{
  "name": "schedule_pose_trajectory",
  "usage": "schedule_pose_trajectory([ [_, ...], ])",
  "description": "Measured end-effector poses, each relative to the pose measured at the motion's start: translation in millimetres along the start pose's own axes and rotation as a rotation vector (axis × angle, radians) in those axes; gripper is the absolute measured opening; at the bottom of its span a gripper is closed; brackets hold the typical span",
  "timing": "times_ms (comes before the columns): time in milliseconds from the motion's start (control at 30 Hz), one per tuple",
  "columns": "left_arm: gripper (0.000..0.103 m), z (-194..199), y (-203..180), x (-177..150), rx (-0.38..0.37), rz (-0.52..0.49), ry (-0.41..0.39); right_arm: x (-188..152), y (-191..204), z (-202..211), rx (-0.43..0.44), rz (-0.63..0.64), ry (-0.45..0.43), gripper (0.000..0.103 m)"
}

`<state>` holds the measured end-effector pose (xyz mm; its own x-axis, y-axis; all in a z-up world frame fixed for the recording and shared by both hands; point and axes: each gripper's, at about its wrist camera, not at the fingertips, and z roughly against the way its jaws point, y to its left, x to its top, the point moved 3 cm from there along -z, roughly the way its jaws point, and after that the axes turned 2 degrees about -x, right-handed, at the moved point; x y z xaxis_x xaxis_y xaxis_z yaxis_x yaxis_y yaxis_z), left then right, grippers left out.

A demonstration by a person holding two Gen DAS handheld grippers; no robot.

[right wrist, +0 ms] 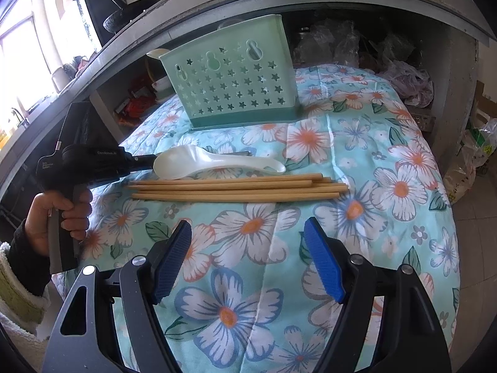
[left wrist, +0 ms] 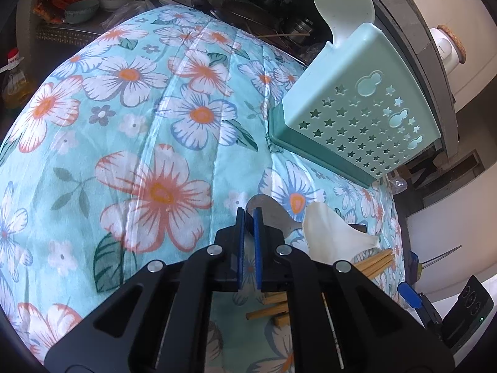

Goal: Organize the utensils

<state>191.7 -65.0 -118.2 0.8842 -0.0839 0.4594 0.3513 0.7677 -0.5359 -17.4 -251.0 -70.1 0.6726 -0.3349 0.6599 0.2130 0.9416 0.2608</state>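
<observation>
Where the floral cloth [right wrist: 388, 143] spreads over the tabletop, its turquoise ground and orange-centred flowers fill most of both views, and what lies beneath it is hidden. At the far side of the cloth stands the utensil holder [right wrist: 231, 88], a pale green plastic caddy on a darker green base, pierced with star-shaped holes. A pale spoon bowl [left wrist: 343, 1] rises from one end of it in the left wrist view; the handle is hidden inside.

Nearer the cameras, a bundle of wooden chopsticks [right wrist: 239, 186] lies flat on the cloth, roughly parallel to the holder's front and well apart from it. In the left wrist view only their ends show, the rest covered by the gripper's black frame. Just beyond the chopsticks lies a white rice paddle [right wrist: 214, 163], touching or almost touching them; which cannot be told.

The left hand-held gripper [left wrist: 249, 223] has its blue pads drawn nearly together on the edge of a metal spoon [left wrist: 268, 214] beside the paddle. Most of that spoon is hidden behind the fingers, and in the right wrist view the paddle covers all but a dark sliver. The person's left hand [right wrist: 62, 217] wraps the gripper's handle.

The right hand-held gripper [right wrist: 248, 261] hangs above bare cloth on the near side of the chopsticks, its pads spread wide with nothing between them.

Shelves behind hold bowls and bags too blurred to name further.
</observation>
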Motion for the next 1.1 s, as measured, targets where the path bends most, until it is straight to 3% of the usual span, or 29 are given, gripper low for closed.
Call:
schedule_pose_trajectory([
  [433,0.003,18,13,10,0.023,0.028,-0.076,-1,-3,1,0.000,-0.006,0.000,0.073],
  [1100,0.003,16,21,7,0.057,0.038,-0.076,-4,-7,8,0.001,-0.023,-0.012,0.072],
])
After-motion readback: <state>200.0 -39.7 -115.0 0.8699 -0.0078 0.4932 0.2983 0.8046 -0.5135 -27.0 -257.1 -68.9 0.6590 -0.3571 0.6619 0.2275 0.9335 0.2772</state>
